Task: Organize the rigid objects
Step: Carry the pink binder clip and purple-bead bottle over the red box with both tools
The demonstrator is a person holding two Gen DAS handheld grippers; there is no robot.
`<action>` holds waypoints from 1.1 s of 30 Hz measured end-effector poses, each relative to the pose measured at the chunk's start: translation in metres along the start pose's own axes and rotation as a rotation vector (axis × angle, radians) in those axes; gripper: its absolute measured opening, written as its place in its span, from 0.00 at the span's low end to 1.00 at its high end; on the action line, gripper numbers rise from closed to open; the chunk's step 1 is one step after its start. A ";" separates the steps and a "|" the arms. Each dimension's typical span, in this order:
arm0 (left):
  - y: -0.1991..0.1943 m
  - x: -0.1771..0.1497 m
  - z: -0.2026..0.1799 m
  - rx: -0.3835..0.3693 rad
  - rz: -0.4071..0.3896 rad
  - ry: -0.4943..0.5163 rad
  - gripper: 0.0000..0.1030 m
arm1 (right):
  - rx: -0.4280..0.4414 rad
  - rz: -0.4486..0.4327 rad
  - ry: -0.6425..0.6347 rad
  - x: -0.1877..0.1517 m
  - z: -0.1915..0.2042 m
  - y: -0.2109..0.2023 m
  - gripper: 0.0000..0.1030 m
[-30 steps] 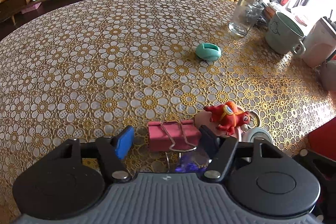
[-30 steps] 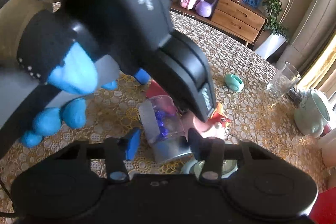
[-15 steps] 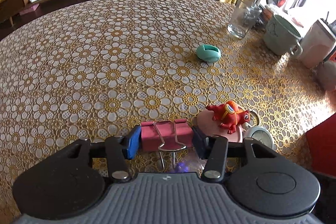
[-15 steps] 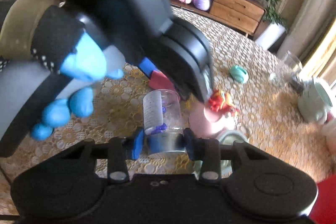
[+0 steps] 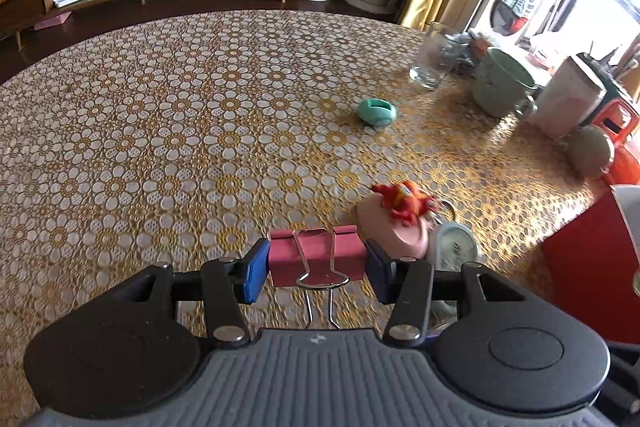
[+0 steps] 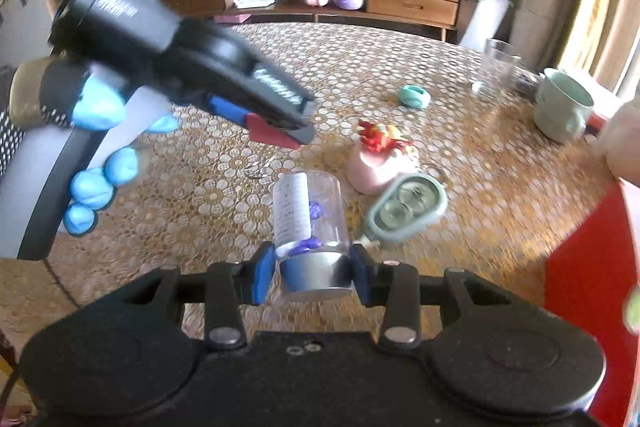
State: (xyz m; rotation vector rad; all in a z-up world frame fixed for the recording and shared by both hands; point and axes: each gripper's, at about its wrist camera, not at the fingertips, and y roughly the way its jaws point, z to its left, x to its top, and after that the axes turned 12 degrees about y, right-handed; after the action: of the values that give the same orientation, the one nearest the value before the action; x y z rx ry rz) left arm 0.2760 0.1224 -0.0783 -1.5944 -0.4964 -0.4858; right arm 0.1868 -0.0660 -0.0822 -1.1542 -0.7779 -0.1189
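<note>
My left gripper (image 5: 316, 265) is shut on a pink binder clip (image 5: 317, 259), held just above the floral tablecloth (image 5: 168, 131); its wire handles point back toward me. In the right wrist view the left gripper (image 6: 276, 127) appears at the upper left with the pink binder clip (image 6: 266, 135), gripped by a hand in a blue glove (image 6: 100, 147). My right gripper (image 6: 312, 271) is shut on the silver cap end of a small clear jar (image 6: 308, 219) with purple bits inside, lifted off the table.
A red toy on a pink base (image 5: 400, 219), a pale green lens case (image 6: 406, 211) and a teal oval holder (image 5: 376, 111) lie on the table. A glass (image 5: 434, 61), green mug (image 5: 502, 87) and white container (image 5: 568, 103) crowd the right edge.
Both grippers closed on their objects, the left on the clip and the right on the jar, and lifted them off the table. The right gripper rolled, so the jar now points away.
</note>
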 end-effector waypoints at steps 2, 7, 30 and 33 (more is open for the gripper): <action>-0.010 -0.003 -0.005 -0.011 -0.008 0.004 0.49 | -0.003 -0.006 0.024 -0.002 -0.005 -0.014 0.38; -0.037 -0.012 -0.023 -0.038 -0.025 0.033 0.49 | -0.012 -0.026 0.084 -0.008 -0.017 -0.051 0.38; -0.138 -0.026 -0.152 -0.188 -0.126 0.218 0.49 | -0.093 -0.196 0.289 -0.025 -0.109 -0.175 0.38; -0.143 -0.023 -0.172 -0.205 -0.135 0.247 0.49 | -0.123 -0.206 0.302 -0.027 -0.123 -0.184 0.38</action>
State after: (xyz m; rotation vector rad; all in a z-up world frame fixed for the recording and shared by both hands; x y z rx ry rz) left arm 0.1711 -0.0398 0.0376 -1.6734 -0.3765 -0.8477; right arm 0.1418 -0.2580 0.0219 -1.1365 -0.6239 -0.5072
